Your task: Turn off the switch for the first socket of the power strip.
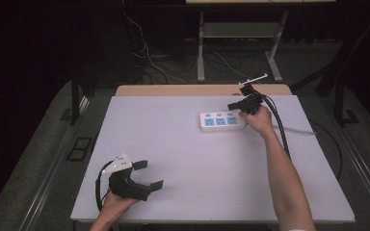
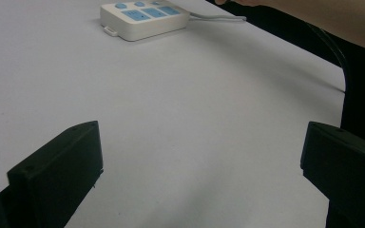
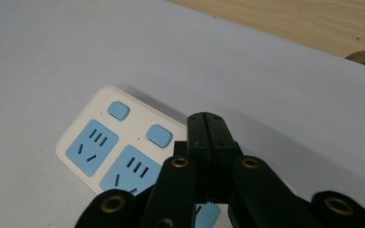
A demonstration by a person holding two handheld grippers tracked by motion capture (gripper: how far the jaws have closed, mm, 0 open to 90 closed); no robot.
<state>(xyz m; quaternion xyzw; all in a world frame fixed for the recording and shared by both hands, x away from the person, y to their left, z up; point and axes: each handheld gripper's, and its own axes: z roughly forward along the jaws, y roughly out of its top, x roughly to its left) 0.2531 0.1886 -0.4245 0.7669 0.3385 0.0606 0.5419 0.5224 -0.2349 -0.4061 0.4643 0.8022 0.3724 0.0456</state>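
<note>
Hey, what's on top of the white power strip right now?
The right hand-held gripper, jaws shut, hangs over the power strip. Its top shows blue sockets and two blue buttons. The black jaws cover part of the strip, and whether the tips touch it cannot be told.

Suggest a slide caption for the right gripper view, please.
Shut right gripper poised over a white power strip with blue sockets.
</note>
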